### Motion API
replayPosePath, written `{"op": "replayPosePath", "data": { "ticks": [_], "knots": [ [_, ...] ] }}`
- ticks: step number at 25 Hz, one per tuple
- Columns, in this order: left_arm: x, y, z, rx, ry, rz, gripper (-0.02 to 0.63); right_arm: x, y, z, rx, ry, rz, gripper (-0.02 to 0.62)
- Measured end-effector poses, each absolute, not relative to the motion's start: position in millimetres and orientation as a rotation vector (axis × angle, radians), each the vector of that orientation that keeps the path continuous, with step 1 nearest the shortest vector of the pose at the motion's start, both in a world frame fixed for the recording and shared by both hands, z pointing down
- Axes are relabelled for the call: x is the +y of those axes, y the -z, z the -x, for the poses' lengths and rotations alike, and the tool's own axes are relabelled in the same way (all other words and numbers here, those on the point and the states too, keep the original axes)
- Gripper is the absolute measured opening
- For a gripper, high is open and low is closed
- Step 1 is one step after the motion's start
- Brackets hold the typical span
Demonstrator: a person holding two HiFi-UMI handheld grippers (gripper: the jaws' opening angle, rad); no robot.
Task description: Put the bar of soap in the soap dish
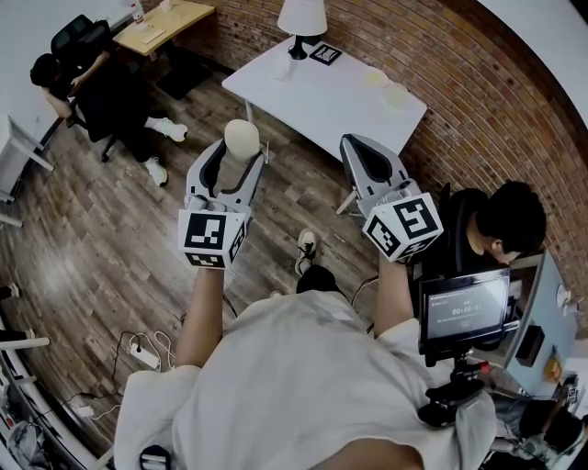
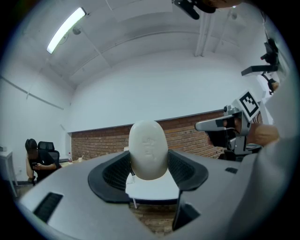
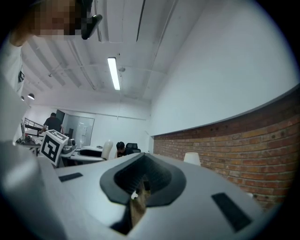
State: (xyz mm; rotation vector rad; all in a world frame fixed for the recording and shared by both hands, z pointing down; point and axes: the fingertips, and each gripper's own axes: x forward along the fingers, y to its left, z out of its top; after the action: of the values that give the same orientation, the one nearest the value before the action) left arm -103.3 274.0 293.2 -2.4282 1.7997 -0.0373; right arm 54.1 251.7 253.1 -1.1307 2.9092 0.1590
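A cream oval bar of soap [image 1: 242, 137] stands upright between the jaws of my left gripper [image 1: 240, 154], which is shut on it and held up in the air over the wooden floor. In the left gripper view the soap [image 2: 148, 149] fills the gap between both black pads. My right gripper [image 1: 362, 149] is raised beside it, jaws shut with nothing between them [image 3: 142, 182]. Beyond both grippers is a white table [image 1: 312, 92] with two pale round dishes [image 1: 377, 78] near its right end; I cannot tell which is the soap dish.
A white lamp [image 1: 301, 20] and a marker card [image 1: 325, 53] stand on the table's far side by a brick wall [image 1: 478, 101]. One person sits at the left [image 1: 101, 87], another at the right [image 1: 501, 225] by a monitor [image 1: 464, 307]. Cables lie on the floor [image 1: 142, 353].
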Motion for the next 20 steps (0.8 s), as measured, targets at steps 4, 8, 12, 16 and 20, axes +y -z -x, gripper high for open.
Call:
{"op": "replayPosePath", "data": {
  "ticks": [4,8,12,16,20],
  "knots": [
    [273,-291,104,1.809,0.038,2.416,0.258,250,-254,-53,2.912,-0.151,1.099,0.005],
    [252,-291,109,1.819,0.041,2.405,0.258,226,-255,-49,2.907,-0.146,1.112,0.005],
    [213,-296,109,1.833,0.058,2.404,0.258,185,-259,-49,2.900,-0.144,1.095,0.005],
    [178,-297,108,1.839,0.061,2.404,0.258,148,-260,-49,2.905,-0.149,1.091,0.005],
    [139,-296,105,1.857,0.058,2.407,0.258,107,-256,-56,2.893,-0.145,1.097,0.005]
  ]
}}
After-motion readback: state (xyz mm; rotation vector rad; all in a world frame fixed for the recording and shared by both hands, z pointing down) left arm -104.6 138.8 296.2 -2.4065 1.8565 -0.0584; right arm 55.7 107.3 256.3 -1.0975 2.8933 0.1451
